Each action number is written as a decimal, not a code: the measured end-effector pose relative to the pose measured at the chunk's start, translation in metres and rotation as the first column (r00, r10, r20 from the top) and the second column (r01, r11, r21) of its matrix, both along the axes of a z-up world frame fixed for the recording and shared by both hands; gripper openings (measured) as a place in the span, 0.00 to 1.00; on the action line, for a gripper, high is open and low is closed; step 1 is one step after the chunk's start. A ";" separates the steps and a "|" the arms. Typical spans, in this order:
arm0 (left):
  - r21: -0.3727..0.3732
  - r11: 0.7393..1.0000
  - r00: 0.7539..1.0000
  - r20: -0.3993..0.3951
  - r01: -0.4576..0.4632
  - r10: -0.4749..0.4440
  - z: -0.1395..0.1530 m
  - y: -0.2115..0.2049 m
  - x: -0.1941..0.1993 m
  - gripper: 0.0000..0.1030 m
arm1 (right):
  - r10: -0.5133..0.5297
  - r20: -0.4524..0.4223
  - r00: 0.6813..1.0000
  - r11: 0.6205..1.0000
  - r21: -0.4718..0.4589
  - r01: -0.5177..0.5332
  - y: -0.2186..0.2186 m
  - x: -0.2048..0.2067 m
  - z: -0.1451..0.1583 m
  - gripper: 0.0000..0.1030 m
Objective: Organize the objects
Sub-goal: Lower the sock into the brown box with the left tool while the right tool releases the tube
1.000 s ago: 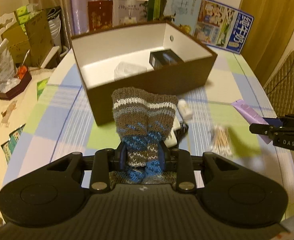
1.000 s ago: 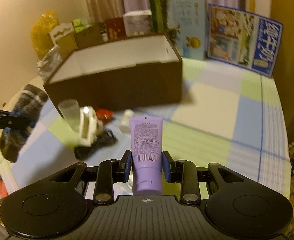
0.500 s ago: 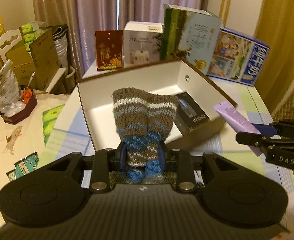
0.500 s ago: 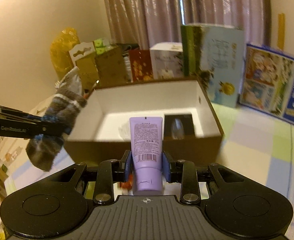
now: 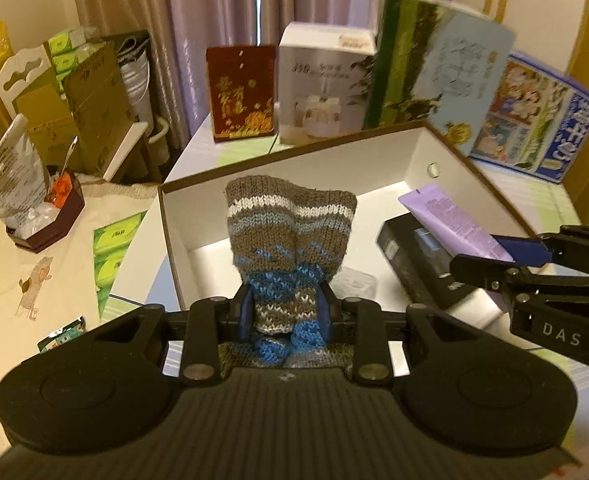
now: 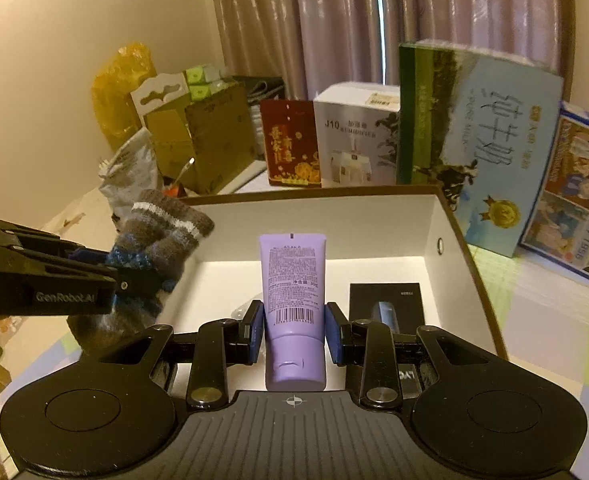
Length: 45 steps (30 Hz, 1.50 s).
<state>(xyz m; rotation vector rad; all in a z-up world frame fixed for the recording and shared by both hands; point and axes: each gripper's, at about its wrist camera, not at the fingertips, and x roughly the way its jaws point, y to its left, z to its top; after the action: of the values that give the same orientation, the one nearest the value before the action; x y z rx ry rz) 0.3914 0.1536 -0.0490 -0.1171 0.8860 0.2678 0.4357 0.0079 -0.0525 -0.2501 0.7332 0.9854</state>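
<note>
Left gripper [image 5: 285,312] was clamped on the sock [image 5: 290,236], right gripper [image 6: 294,332] on the tube [image 6: 293,280], both held over the open box [image 6: 470,264]. Best to lower each before releasing, keeping the grippers apart. Inside the box, ahead of the right gripper, lay a black case [image 6: 386,300] and something clear, unidentifiable.

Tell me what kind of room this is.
Probably a lived-in home room: curtains behind, a checked tablecloth, and stacked household cartons such as a humidifier box.
</note>
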 end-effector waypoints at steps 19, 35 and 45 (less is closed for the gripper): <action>-0.004 1.000 0.989 -0.145 -0.012 0.011 -0.059 0.044 0.079 0.26 | -0.009 -0.032 0.999 0.993 -0.116 0.005 0.053 0.051 -0.046 0.28; 0.038 0.999 0.990 -0.140 0.022 -0.016 -0.068 0.046 0.099 0.66 | -0.012 -0.056 0.998 0.990 -0.139 0.004 0.068 0.070 -0.062 0.28; 0.025 0.999 0.991 -0.128 0.026 -0.023 -0.064 0.049 0.096 0.75 | -0.027 -0.043 0.999 0.995 -0.102 0.023 0.071 0.075 -0.060 0.29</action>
<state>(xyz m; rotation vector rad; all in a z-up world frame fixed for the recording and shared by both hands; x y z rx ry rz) 0.4873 0.2024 -0.1135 -0.0650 1.0103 0.2661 0.5104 0.0788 -0.1121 -0.3075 0.8262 0.9335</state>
